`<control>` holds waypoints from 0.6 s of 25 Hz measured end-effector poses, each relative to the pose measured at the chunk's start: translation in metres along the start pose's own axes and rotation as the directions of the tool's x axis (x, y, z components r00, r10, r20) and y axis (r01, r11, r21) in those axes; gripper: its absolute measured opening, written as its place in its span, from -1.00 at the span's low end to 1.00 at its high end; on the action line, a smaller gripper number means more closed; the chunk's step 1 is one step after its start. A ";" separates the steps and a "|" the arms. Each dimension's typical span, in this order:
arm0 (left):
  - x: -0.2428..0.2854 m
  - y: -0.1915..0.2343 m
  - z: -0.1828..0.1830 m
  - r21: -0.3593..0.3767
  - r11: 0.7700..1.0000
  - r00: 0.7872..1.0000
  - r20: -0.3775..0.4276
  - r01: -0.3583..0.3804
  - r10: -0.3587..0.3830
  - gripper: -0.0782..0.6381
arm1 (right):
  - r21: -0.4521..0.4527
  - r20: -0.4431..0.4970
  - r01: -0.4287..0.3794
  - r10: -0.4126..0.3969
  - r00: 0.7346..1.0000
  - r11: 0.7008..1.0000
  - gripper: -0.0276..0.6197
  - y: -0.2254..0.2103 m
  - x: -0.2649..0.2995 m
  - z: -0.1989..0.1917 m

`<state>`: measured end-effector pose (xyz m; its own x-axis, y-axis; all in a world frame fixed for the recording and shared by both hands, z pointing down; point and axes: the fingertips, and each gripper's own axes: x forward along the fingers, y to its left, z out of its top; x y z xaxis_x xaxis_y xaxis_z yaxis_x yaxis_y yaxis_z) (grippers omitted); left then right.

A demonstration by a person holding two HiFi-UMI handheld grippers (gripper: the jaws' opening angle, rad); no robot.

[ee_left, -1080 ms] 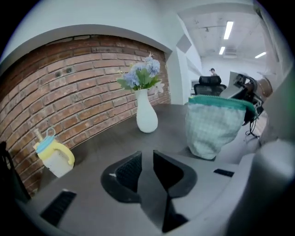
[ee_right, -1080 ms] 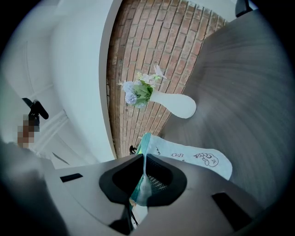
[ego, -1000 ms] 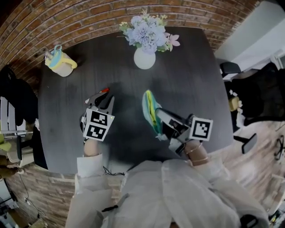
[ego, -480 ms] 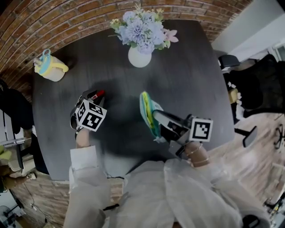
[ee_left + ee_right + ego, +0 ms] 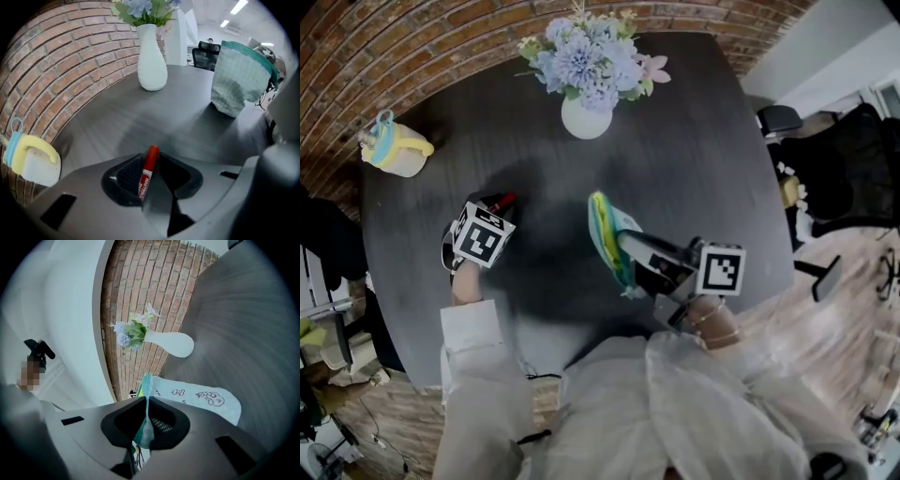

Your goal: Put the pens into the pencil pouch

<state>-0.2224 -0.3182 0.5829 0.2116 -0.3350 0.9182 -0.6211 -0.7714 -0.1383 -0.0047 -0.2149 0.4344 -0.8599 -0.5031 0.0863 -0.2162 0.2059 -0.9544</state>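
A red marker (image 5: 147, 171) lies on the dark table (image 5: 703, 159) between the jaws of my left gripper (image 5: 151, 177), which points steeply down at it. Those jaws have just been opening; the marker rests beside the left pad (image 5: 129, 174) with a gap on the other side. In the head view the marker's red tip (image 5: 503, 200) pokes out past my left gripper (image 5: 487, 202). My right gripper (image 5: 628, 258) is shut on the edge of the light-blue, green-trimmed pencil pouch (image 5: 605, 234), holding it up on edge. The pouch (image 5: 197, 397) reaches away from my right gripper (image 5: 146, 425).
A white vase of flowers (image 5: 586, 117) stands at the table's far middle. A yellow and blue mug (image 5: 394, 150) sits at the far left corner by the brick wall. Black office chairs (image 5: 825, 187) stand off the table's right side.
My left gripper has dropped toward the table and tipped down over the red marker, with its jaws wider. The right gripper and the pouch have stayed in place.
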 end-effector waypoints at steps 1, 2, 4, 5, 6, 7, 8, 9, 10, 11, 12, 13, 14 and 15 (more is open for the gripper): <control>0.000 -0.001 0.000 -0.001 1.000 1.000 -0.005 0.015 -0.015 -0.50 | -0.001 0.000 0.003 -0.003 1.000 1.000 -0.85 0.000 0.000 0.000; 0.000 -0.003 0.001 0.005 1.000 1.000 -0.007 0.022 -0.022 -0.53 | -0.003 0.000 0.003 -0.003 1.000 1.000 -0.85 -0.001 0.000 0.000; 0.000 -0.005 0.002 0.023 1.000 1.000 -0.011 0.014 -0.014 -0.60 | -0.008 -0.001 0.000 0.000 1.000 1.000 -0.85 0.001 0.000 -0.001; 0.000 -0.006 0.002 0.032 0.999 1.000 -0.016 0.005 -0.005 -0.60 | -0.010 -0.002 -0.001 0.001 1.000 1.000 -0.85 0.001 -0.001 -0.001; 0.000 -0.008 0.002 0.039 0.999 1.000 -0.018 0.001 0.000 -0.60 | -0.011 -0.002 0.000 0.000 1.000 1.000 -0.85 0.001 -0.001 -0.002; 0.000 -0.011 0.003 0.042 0.999 1.000 -0.014 0.003 -0.002 -0.60 | -0.010 -0.002 0.002 -0.002 1.000 1.000 -0.85 0.001 -0.002 -0.002; -0.001 -0.014 0.005 0.042 0.999 1.000 -0.003 0.009 -0.009 -0.60 | -0.009 -0.002 0.005 -0.005 1.000 1.000 -0.85 0.000 -0.003 -0.003; -0.001 -0.019 0.008 0.041 0.999 1.000 0.013 0.013 -0.014 -0.60 | -0.008 -0.001 0.006 -0.006 1.000 1.000 -0.85 0.001 -0.003 -0.003; -0.002 -0.025 0.012 0.040 0.999 0.999 0.031 0.014 -0.015 -0.60 | -0.008 0.000 0.007 -0.007 1.000 1.000 -0.85 0.001 -0.004 -0.003; -0.005 -0.030 0.016 0.038 0.999 0.999 0.052 0.011 -0.013 -0.60 | -0.009 0.000 0.007 -0.007 1.000 1.000 -0.85 0.002 -0.005 -0.004; -0.008 -0.037 0.021 0.033 0.999 0.997 0.078 0.007 -0.010 -0.60 | -0.010 0.001 0.007 -0.007 1.000 1.000 -0.85 0.003 -0.006 -0.004; -0.013 -0.044 0.026 0.024 1.000 0.994 0.109 0.008 -0.011 -0.60 | -0.010 0.003 0.006 -0.006 1.000 1.000 -0.85 0.003 -0.007 -0.004; -0.019 -0.052 0.033 0.010 1.000 0.989 0.146 0.015 -0.016 -0.60 | -0.008 0.006 0.006 -0.006 1.000 1.000 -0.85 0.003 -0.008 -0.004; -0.025 -0.060 0.039 -0.005 1.000 0.983 0.184 0.025 -0.024 -0.60 | -0.005 0.008 0.007 -0.007 1.000 1.000 -0.85 0.003 -0.008 -0.005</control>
<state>-0.1609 -0.2850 0.5534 0.3616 -0.4105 0.8371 -0.6194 -0.7769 -0.1134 -0.0003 -0.2063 0.4322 -0.8545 -0.5116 0.0905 -0.2246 0.2067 -0.9523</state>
